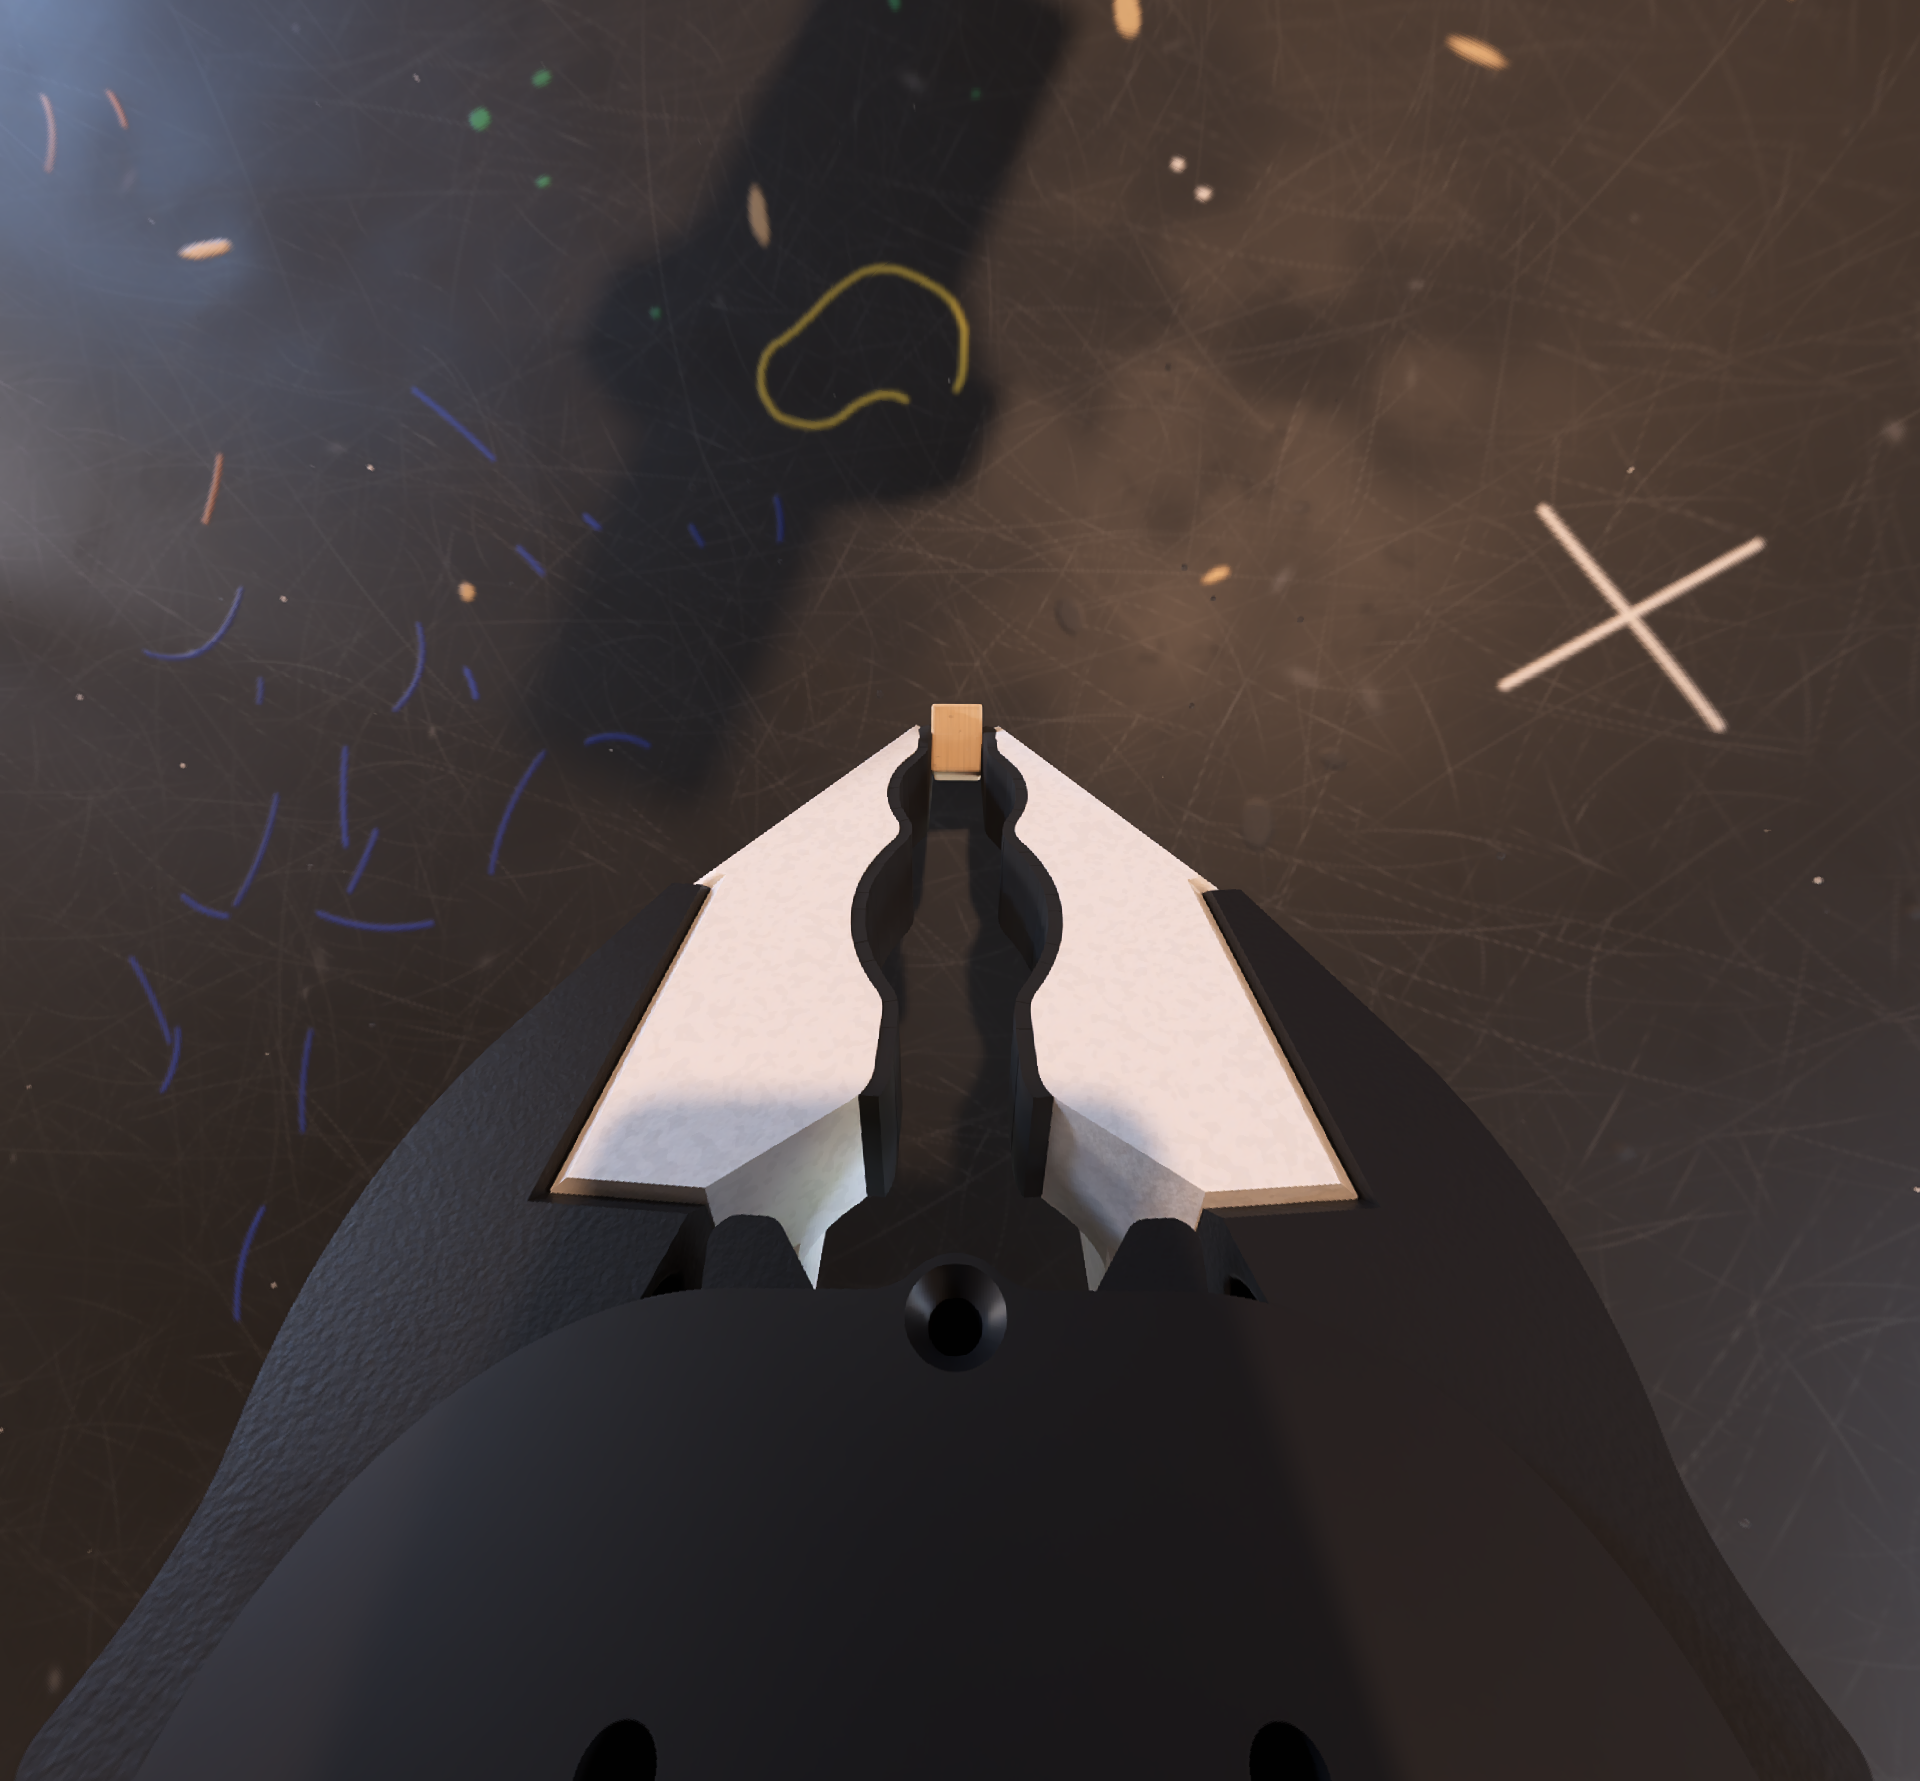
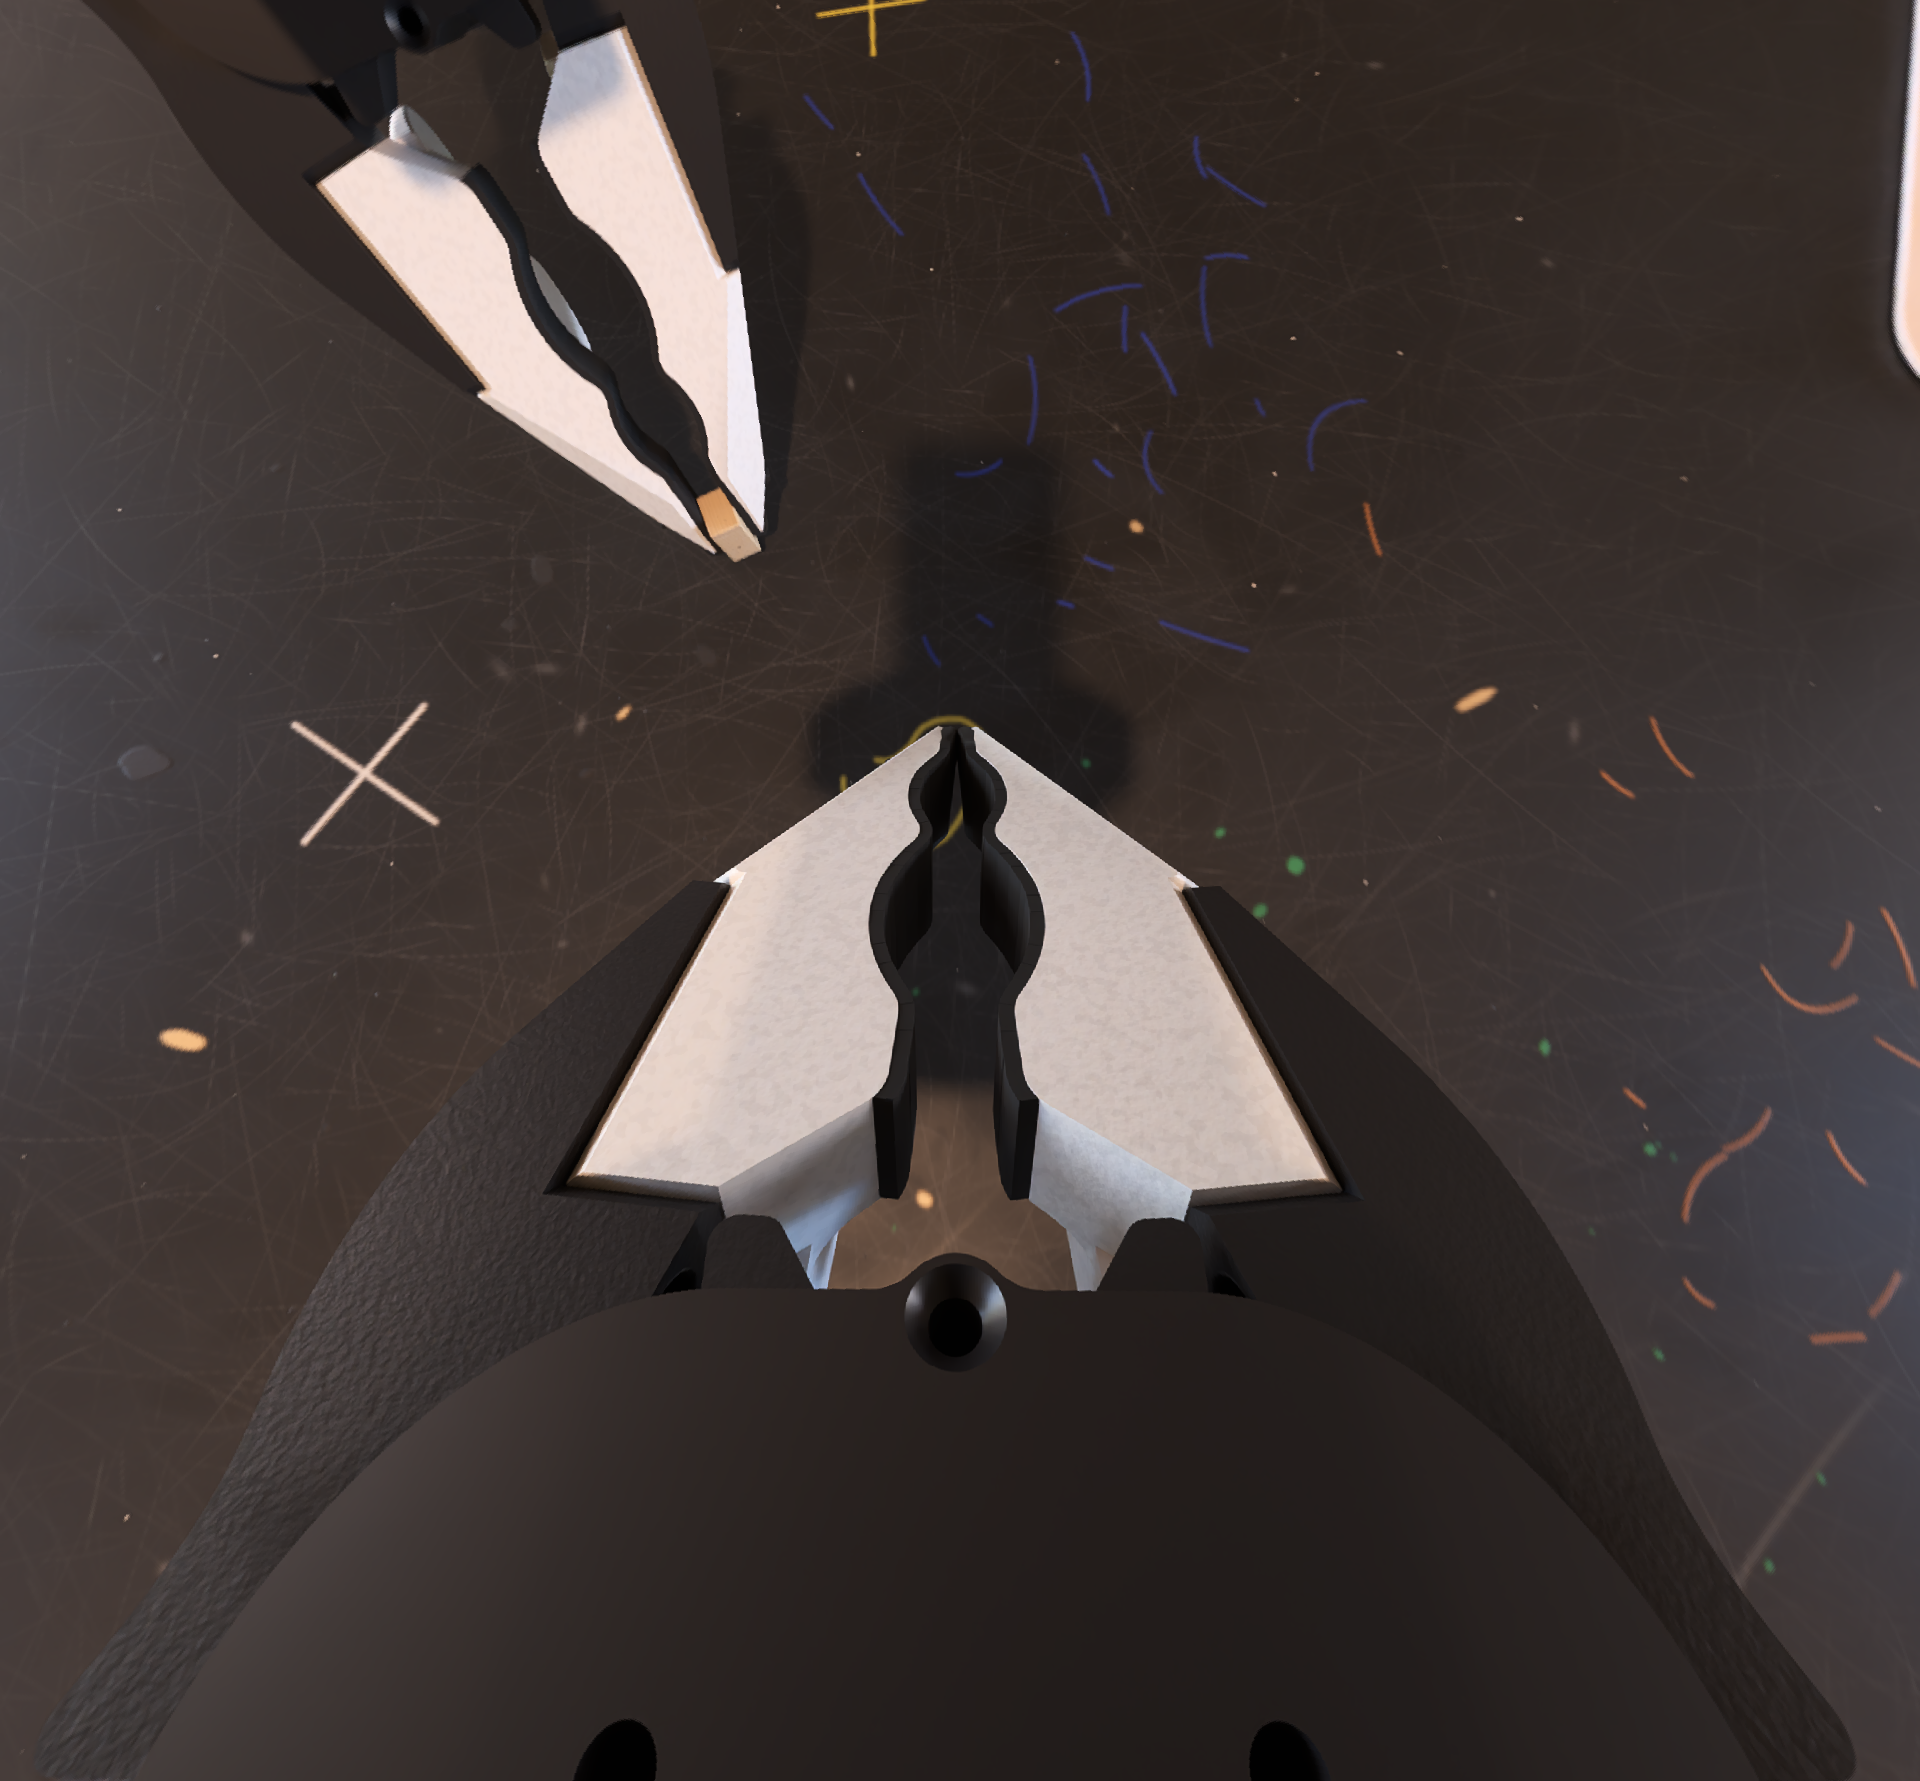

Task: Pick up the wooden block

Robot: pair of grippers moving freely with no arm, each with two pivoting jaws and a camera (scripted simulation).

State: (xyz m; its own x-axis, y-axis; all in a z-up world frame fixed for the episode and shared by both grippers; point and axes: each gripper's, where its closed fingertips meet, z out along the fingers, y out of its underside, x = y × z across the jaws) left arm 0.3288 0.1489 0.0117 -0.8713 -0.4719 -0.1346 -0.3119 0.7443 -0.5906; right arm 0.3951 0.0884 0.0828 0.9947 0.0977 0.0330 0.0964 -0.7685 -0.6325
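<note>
A small light wooden block (image 1: 956, 740) sits clamped between the tips of my left gripper (image 1: 957, 744), held above the dark table. In the right wrist view the left gripper (image 2: 727, 526) shows at the upper left, pointing down-right, with the block (image 2: 724, 520) pinched at its tips. My right gripper (image 2: 956, 742) is shut and empty, fingertips together, over a yellow loop mark on the table.
The dark scratched table (image 1: 1351, 381) carries a white cross mark (image 1: 1631, 617), a yellow loop mark (image 1: 862, 347), a yellow plus mark (image 2: 871, 6), and scattered blue, orange and green flecks. A pale object edge (image 2: 1907, 173) shows at the far right.
</note>
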